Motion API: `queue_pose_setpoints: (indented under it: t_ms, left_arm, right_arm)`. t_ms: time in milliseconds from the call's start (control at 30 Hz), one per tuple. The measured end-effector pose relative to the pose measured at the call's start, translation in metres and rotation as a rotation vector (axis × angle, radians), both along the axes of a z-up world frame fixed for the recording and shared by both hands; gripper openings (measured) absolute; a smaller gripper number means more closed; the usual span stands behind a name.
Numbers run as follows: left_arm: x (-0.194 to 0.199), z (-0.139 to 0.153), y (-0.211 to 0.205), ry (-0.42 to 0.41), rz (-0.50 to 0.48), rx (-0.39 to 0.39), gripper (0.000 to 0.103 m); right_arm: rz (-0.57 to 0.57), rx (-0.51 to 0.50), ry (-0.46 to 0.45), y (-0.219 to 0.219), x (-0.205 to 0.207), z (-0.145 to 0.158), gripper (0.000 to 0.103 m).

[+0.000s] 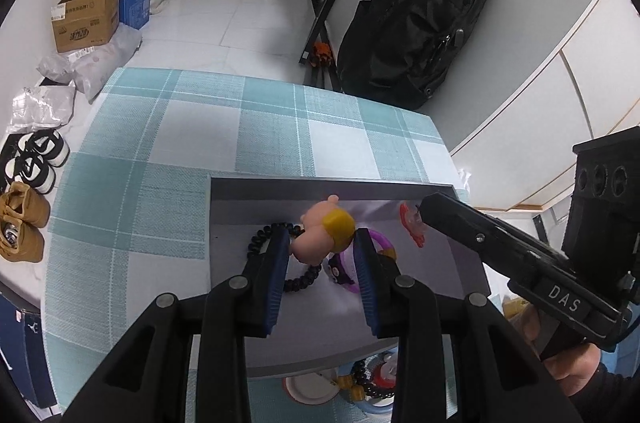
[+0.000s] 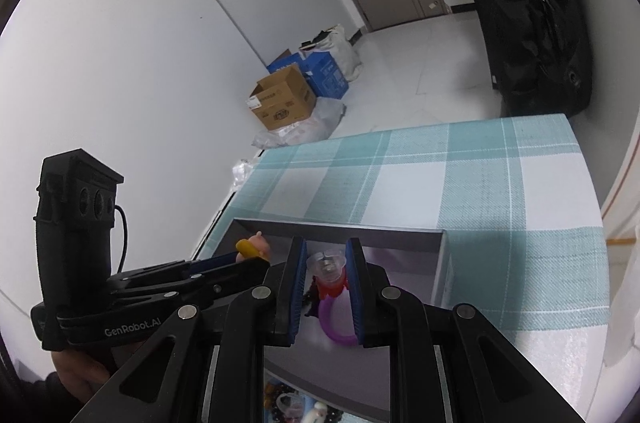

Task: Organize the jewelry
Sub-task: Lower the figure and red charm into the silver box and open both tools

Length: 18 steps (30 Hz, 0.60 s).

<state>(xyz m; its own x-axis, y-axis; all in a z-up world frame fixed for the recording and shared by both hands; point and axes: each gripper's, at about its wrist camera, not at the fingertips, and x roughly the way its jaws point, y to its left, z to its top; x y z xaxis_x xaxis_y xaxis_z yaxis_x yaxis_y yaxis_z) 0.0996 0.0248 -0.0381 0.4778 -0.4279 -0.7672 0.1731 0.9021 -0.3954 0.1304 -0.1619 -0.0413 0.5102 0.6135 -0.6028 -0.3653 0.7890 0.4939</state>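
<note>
Left wrist view shows my left gripper [image 1: 322, 243] clamped on the pink-and-yellow pig-shaped charm [image 1: 320, 233] above the grey open box [image 1: 332, 185], right gripper [image 2: 326, 273] pinching a clear-and-red trinket [image 2: 329, 273]; release both next.

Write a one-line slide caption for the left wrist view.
Left tool holds a pink pig charm over a grey tray of jewelry.
</note>
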Motion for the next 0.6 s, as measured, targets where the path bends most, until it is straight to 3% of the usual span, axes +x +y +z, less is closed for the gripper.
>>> queue_pose_setpoints:
  t_ms: [267,333,367,467,600]
  left_arm:
    - [0.000,-0.001,-0.003,0.012,-0.013,-0.044,0.028]
    - [0.000,-0.001,-0.002,0.016,-0.010,-0.052,0.030]
    - [-0.001,-0.001,-0.001,0.014,-0.007,-0.056,0.032]
    - [-0.004,0.002,0.000,-0.003,0.005,-0.051,0.043]
    - [-0.009,0.005,0.000,-0.026,0.011,-0.034,0.043]
  right_arm:
    - [-0.012,-0.004,0.000,0.000,-0.001,0.000,0.021]
    - [-0.016,-0.006,0.000,-0.001,-0.003,0.001,0.026]
    - [-0.022,-0.004,0.000,-0.002,-0.004,0.001,0.033]
    - [-0.037,0.019,-0.008,-0.007,-0.006,0.004,0.037]
    - [-0.058,0.027,-0.026,-0.013,-0.010,0.008,0.051]
